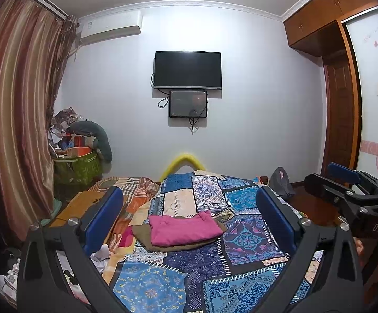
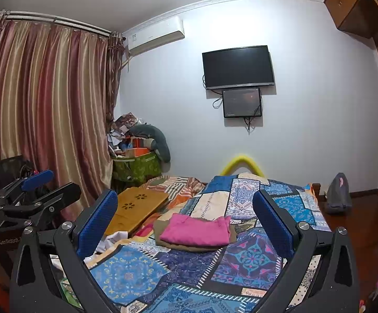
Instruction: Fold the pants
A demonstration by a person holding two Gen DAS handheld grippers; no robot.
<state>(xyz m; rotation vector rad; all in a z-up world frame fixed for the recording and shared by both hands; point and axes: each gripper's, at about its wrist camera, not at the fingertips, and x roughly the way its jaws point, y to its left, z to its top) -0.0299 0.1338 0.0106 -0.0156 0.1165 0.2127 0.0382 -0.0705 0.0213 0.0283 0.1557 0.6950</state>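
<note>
Pants (image 1: 186, 229), pink and already folded into a flat packet, lie on a brown folded garment (image 1: 142, 237) in the middle of the bed (image 1: 243, 237), well apart from both tools. From the packet, the left hand-held gripper (image 1: 189, 214) stands straight back toward the near edge, released and empty; the right hand-held gripper (image 2: 185, 216) stands back and slightly to the packet's right, likewise spread and empty. The packet's long axis runs crosswise, so I judge neither side clearly nearer.
</note>
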